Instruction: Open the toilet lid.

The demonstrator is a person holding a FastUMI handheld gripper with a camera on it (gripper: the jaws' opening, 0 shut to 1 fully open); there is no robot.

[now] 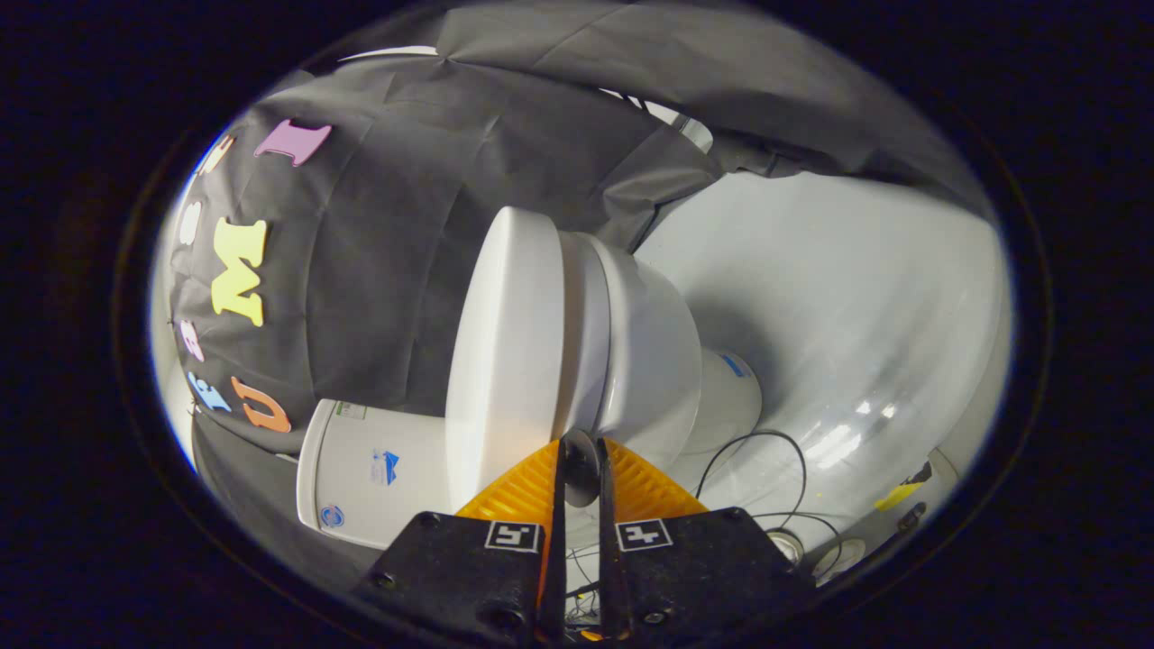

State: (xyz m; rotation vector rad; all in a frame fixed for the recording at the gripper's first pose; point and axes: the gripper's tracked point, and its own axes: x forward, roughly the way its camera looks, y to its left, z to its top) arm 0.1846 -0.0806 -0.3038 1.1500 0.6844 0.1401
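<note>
Approaching: gripper (581, 451), low centre, fingers nearly closed, holding nothing, tips at the toilet lid (505, 351) front edge.
Risk: tips slipping off the smooth rim.

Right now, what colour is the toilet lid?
Plain white, with no pattern: the toilet lid shows best in the gripper view, just ahead of the nearly closed claw.

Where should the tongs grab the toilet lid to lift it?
Probably the toilet lid's free front edge, just ahead of the tongs, opposite the tank. That thin rim overhangs the bowl, so one finger could slip underneath. The fingers sit nearly together, holding nothing.
</note>
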